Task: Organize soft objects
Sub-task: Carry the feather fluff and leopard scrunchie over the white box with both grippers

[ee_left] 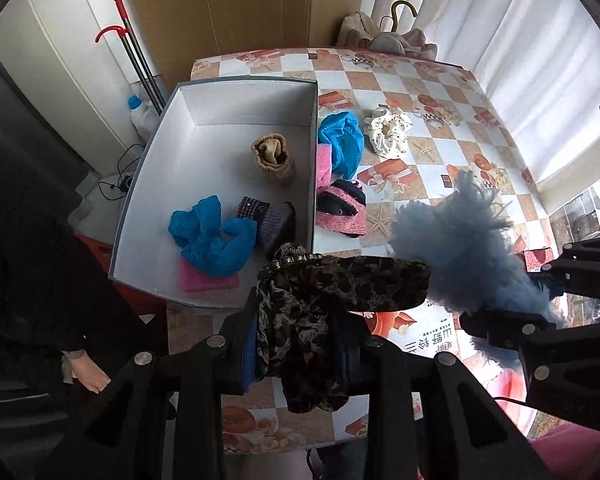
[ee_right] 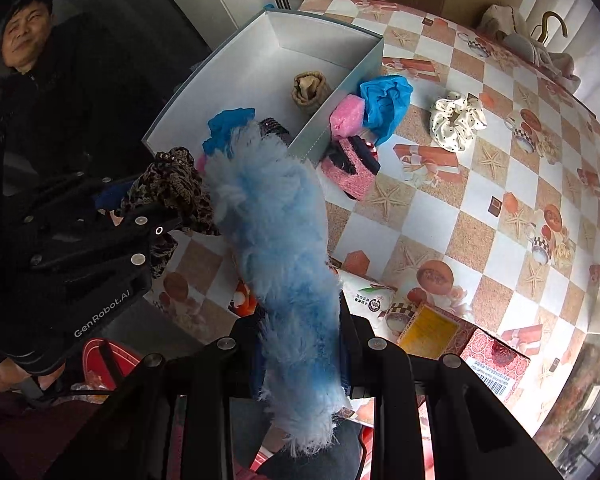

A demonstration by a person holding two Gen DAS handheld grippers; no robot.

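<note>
Your white box (ee_left: 204, 240) sits at ten o'clock on the checked table (ee_left: 440, 168), its near corner cut off behind the leopard-print cloth (ee_left: 312, 312). Your left gripper (ee_left: 296, 344) is pinching that cloth, which drapes over both fingers and hides their tips. Your right gripper (ee_right: 300, 356) is clamped on the fluffy blue piece (ee_right: 276, 220); its shaggy pile covers the pads and blocks part of the box. Inside lie a blue cloth (ee_left: 212, 236) and a tan knit roll (ee_left: 274, 156). At one o'clock, the dotted scrunchie (ee_left: 388, 130) lies loose.
</note>
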